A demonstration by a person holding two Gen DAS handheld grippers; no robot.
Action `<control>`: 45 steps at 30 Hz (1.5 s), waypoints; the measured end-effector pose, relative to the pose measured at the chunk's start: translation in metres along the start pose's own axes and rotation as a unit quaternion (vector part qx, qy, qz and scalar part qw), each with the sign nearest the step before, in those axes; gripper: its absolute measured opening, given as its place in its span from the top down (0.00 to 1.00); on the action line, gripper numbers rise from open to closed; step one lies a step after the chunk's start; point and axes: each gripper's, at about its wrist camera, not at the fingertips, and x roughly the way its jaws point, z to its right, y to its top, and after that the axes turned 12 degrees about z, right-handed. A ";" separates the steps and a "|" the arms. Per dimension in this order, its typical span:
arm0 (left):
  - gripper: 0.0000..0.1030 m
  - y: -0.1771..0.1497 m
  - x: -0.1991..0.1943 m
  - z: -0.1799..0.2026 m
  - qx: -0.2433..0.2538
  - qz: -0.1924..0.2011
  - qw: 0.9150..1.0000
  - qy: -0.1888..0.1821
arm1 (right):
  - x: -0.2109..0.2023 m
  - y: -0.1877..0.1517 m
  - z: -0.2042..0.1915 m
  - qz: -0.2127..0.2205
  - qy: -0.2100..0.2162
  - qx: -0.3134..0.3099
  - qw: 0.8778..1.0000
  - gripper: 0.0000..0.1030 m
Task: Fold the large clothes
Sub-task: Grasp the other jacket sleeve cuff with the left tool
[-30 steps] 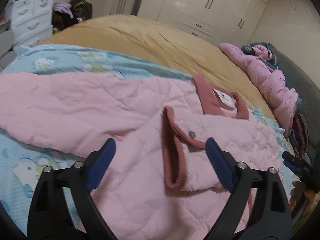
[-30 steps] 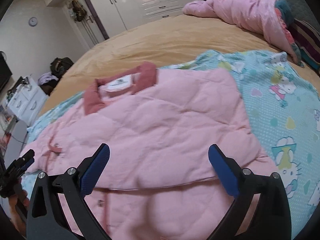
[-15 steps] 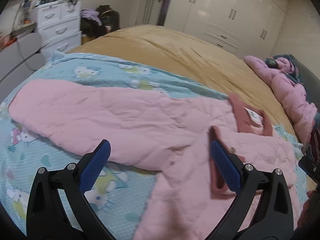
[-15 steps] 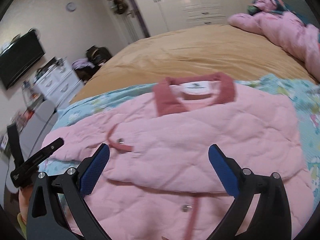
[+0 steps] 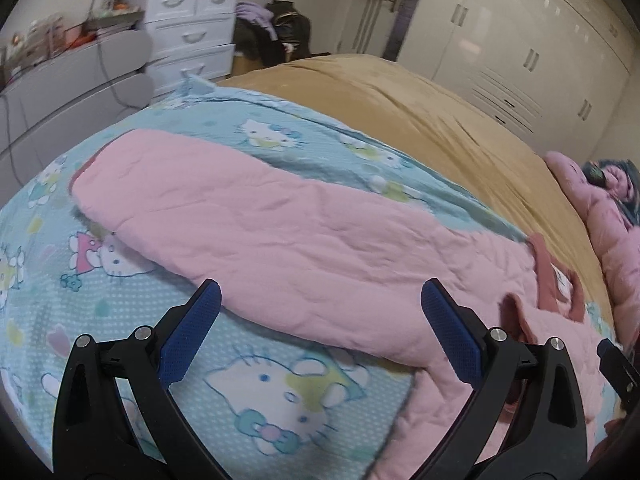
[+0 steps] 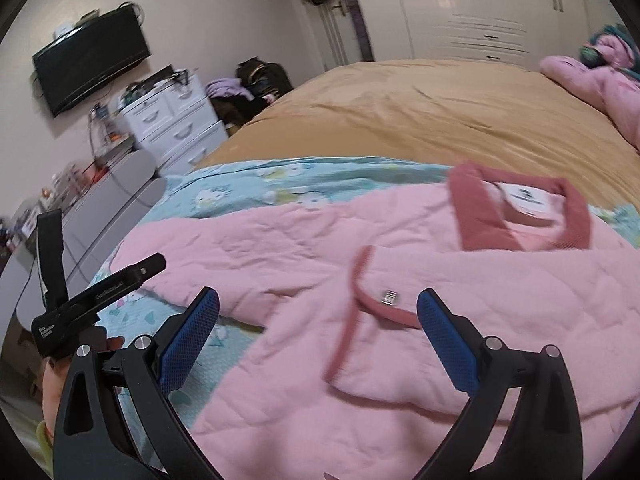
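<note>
A pink quilted jacket (image 6: 460, 320) with a dark pink collar (image 6: 472, 216) lies flat on a blue cartoon-cat sheet (image 5: 260, 392). Its long sleeve (image 5: 248, 216) stretches out to the left across the sheet. My left gripper (image 5: 320, 320) hovers wide open over the sleeve's near edge, with nothing held. It also shows in the right wrist view as the left gripper (image 6: 105, 240), held by a hand. My right gripper (image 6: 318, 328) stands open above the jacket's front, near the trimmed placket and a metal snap (image 6: 390, 296). Neither gripper's pads touch the cloth.
A tan blanket (image 6: 420, 120) covers the far half of the bed. A heap of pink clothes (image 5: 608, 232) lies at its right end. White drawers (image 5: 192, 36), a grey bench (image 6: 116, 200), a wall television (image 6: 92, 56) and white wardrobes (image 6: 480, 4) line the room.
Both views have swung left. The left gripper went from over the jacket's front to over the outstretched sleeve. The right one moved from the folded right side to the placket.
</note>
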 end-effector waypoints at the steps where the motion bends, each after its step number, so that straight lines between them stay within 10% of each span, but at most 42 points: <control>1: 0.09 0.001 0.002 -0.004 0.003 0.001 1.000 0.016 | 0.005 0.000 -0.007 -0.002 0.004 -0.004 1.000 0.04; 26: 0.09 -0.001 0.074 -0.111 -0.118 -0.058 0.986 0.100 | 0.115 -0.018 -0.104 -0.077 0.071 -0.083 0.991 0.04; 39: 0.09 0.005 0.099 -0.144 -0.157 -0.017 0.982 0.102 | 0.128 -0.029 -0.103 -0.100 0.078 -0.066 0.990 0.04; 45: 0.70 0.010 0.083 -0.156 -0.203 0.035 0.975 0.089 | 0.114 -0.036 -0.091 -0.111 0.074 -0.044 0.990 0.04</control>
